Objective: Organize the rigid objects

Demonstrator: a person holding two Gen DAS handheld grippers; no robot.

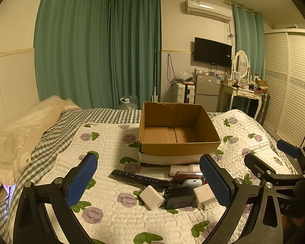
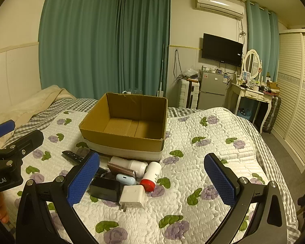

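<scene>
Two tongs, left tongs and right tongs, spread wide, black charger between left tips, cardboard box beyond.

**Around the bed, beyond your work**

You had green curtains covering the far wall and corner. An air conditioner hung high on the wall, with a dark television mounted below it. Under that stood a small grey fridge, a white suitcase just beside it. A white dressing table with an oval mirror stood next to the louvred wardrobe.
</scene>
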